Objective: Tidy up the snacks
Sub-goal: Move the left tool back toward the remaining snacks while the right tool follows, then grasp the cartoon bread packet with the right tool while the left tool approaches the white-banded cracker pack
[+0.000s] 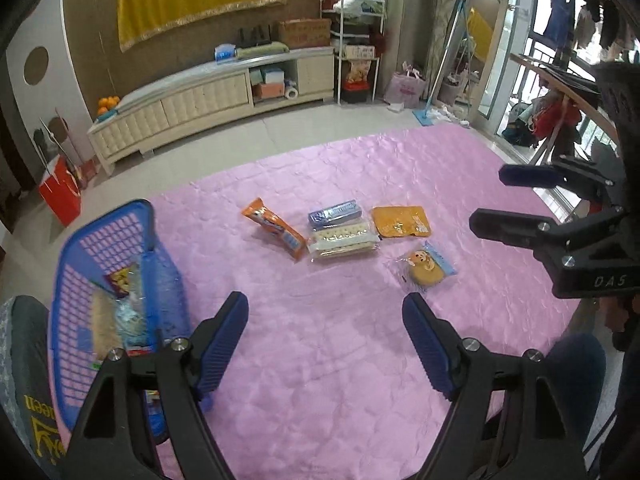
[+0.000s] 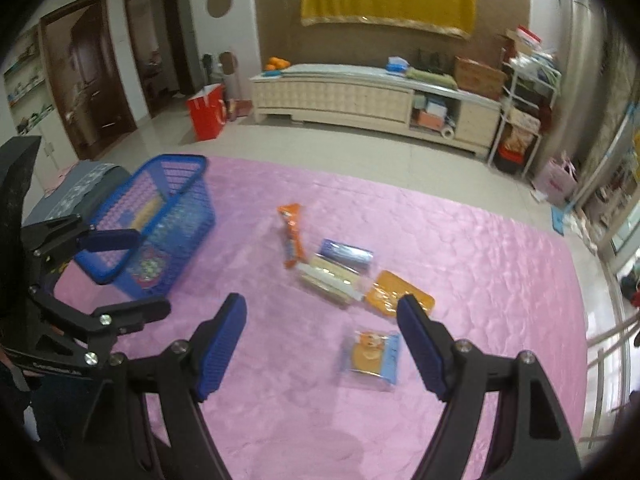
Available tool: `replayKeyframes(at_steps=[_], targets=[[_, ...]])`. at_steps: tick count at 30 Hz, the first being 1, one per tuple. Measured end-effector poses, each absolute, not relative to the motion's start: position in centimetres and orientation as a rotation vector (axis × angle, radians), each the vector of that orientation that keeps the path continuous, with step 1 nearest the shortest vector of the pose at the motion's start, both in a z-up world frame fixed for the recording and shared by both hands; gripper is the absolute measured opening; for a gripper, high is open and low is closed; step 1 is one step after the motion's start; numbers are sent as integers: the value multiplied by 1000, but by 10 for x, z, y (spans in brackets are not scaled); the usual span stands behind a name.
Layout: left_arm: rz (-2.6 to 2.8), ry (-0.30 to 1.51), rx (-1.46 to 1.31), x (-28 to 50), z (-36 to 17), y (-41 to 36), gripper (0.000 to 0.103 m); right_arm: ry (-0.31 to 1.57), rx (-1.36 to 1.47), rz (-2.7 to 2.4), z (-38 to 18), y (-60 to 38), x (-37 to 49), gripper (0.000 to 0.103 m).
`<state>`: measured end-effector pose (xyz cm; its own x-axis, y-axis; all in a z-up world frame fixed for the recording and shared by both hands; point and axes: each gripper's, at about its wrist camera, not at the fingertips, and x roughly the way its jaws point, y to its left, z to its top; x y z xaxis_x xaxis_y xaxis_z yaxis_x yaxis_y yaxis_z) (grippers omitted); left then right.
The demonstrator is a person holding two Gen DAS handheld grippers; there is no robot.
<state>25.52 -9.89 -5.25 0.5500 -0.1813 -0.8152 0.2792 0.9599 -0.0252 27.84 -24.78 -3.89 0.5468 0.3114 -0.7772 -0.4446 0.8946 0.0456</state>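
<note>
5 snack packets lie loose on the pink cloth [image 1: 340, 340]: an orange packet [image 1: 273, 227], a blue packet [image 1: 335, 213] touching a clear cracker pack [image 1: 343, 242], a flat orange pouch [image 1: 401, 221], and a round biscuit pack [image 1: 425, 268] nearest the grippers. A blue basket [image 1: 116, 264] at the left already holds several packets. The left gripper [image 1: 324, 346] and right gripper [image 2: 322, 346] both hover with jaws apart, holding nothing.
</note>
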Motion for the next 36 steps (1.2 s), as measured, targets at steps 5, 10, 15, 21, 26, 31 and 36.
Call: replayKeyframes(at_steps=[5, 10, 15, 21, 26, 31, 36], targets=[[-264, 994, 97, 276, -75, -108, 78, 985, -82, 411, -79, -270, 301, 81], [-251, 1052, 97, 293, -107, -115, 78, 1098, -18, 383, -124, -280, 317, 81], [-248, 1102, 102, 304, -135, -119, 78, 1219, 18, 353, -164, -280, 332, 81], [-248, 1148, 93, 314, -161, -120, 78, 1299, -24, 276, -192, -278, 343, 81], [-250, 1171, 89, 319, -175, -121, 78, 1317, -17, 275, -196, -278, 345, 82], [-257, 1171, 93, 316, -178, -123, 78, 1298, -11, 271, -196, -279, 345, 83], [-249, 1164, 114, 315, -177, -124, 78, 1286, -53, 278, -204, -264, 341, 95]])
